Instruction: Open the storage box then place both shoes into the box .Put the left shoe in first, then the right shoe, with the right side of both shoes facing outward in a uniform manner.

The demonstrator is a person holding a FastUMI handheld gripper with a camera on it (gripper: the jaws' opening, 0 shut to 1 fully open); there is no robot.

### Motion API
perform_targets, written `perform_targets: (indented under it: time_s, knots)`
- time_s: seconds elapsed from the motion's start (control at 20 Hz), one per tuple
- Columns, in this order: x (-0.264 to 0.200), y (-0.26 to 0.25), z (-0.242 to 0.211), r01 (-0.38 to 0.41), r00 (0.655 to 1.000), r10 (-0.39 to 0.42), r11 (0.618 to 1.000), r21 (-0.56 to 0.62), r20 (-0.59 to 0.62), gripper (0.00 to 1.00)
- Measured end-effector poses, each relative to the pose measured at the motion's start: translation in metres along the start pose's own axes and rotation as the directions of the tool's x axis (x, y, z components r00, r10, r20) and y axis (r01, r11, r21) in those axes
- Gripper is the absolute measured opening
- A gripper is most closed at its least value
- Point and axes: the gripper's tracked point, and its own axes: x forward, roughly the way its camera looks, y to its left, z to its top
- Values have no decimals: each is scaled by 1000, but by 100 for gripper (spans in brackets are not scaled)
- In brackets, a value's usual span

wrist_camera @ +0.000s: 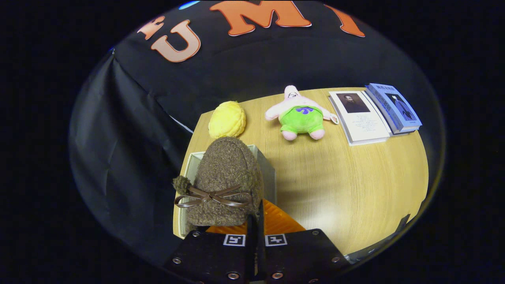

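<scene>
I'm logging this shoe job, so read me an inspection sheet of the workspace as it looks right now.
Surface: light wooden table, bare across its middle.
Job's things: brown fuzzy shoe with a bow, held over the white storage box, which is open; an orange flap lies beside the fingers. Second shoe: nothing seen.
Clutter: yellow plush beyond the box, pink and green plush toy further along, two books at the far side.
Grippers: gripper fingers nearly together, apparently pinching the shoe's rear edge; contact is hidden.
Cables: nothing seen.
Surroundings: black cloth wall behind and beside the table.
</scene>
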Motion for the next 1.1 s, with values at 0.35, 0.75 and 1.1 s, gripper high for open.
perform_targets:
  time_s: [0.35, 0.75, 1.1]
  knots:
    - [32, 19, -9, 49, 998, -50, 998, -33, -31, 4]
    - [55, 25, -29, 91, 992, -94, 995, -32, -84, 16]
    - [30, 23, -18, 40, 998, -41, 999, -21, -55, 37]
